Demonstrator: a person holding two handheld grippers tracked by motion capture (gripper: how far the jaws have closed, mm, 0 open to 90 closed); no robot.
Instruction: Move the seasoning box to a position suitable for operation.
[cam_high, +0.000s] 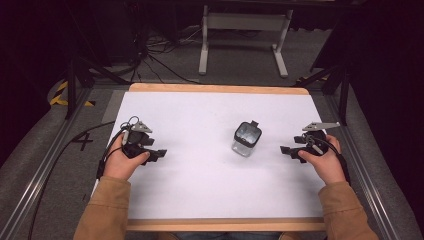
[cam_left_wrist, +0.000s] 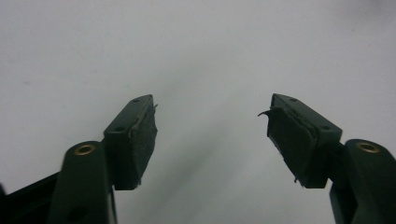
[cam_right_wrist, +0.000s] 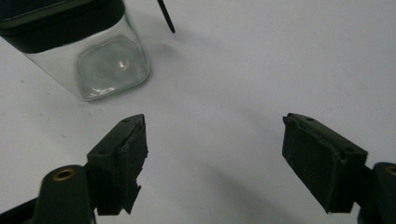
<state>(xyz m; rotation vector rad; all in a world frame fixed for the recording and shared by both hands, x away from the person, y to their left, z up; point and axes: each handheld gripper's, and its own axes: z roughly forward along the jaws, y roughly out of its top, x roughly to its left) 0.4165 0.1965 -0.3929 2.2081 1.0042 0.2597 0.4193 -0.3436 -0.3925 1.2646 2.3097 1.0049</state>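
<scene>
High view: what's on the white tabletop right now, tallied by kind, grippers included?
Clear square glass jar with black lid: 1
Black two-jaw grippers, both open and empty: 2, the left gripper and the right gripper
Total: 3

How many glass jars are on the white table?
1. The glass jar stands right of the middle of the white table, between the two grippers, nearer the right gripper.
</scene>
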